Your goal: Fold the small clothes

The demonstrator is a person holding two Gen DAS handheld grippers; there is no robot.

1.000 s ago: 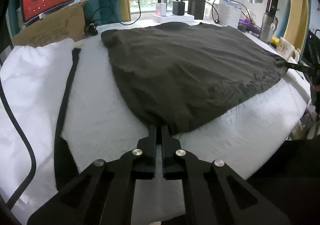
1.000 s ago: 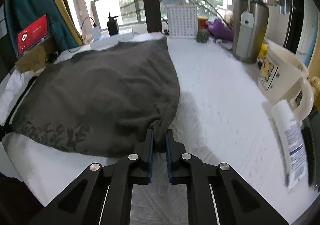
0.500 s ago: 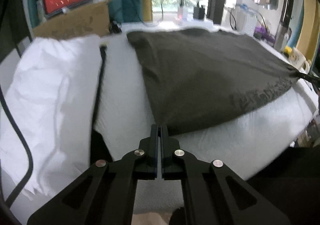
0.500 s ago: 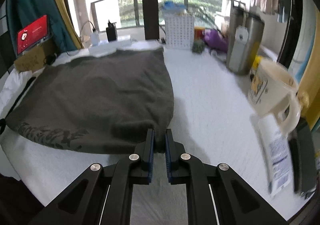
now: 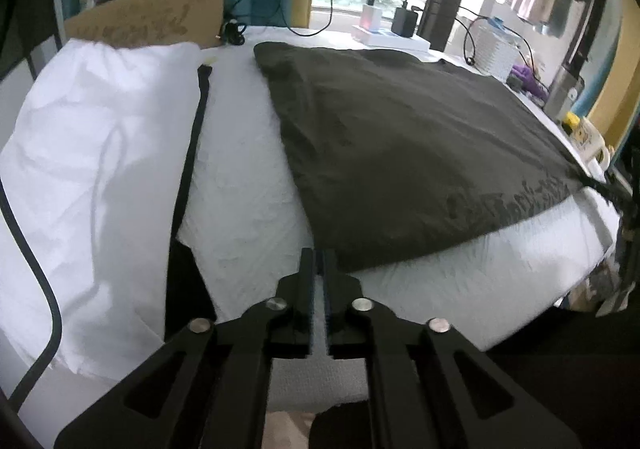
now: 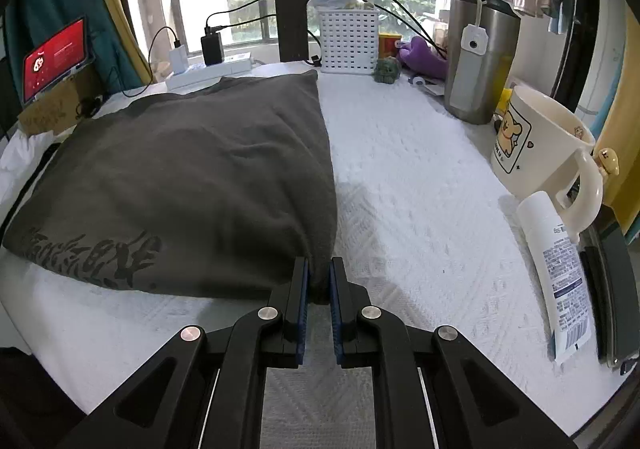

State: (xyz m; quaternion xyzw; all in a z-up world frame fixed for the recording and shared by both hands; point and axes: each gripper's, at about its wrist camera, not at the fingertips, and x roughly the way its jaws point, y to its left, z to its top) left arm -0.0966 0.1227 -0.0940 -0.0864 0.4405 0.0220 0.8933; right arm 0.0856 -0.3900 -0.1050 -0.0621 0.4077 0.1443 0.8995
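Left hand-held gripper point(image 5: 319, 263) just parted, dark shirt point(image 5: 400, 153) corner released, right hand-held gripper point(image 6: 319, 277) clamping shirt.

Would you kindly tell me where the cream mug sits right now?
In the right wrist view, the cream mug stands at the right edge of the white cloth, between the steel flask and the lying white tube.

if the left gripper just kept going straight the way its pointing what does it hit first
Most likely the near corner of the dark garment, just ahead of the left gripper, whose jaws have just been opening with nothing between them. Depth is unclear; it could meet the white table cover under that edge first.
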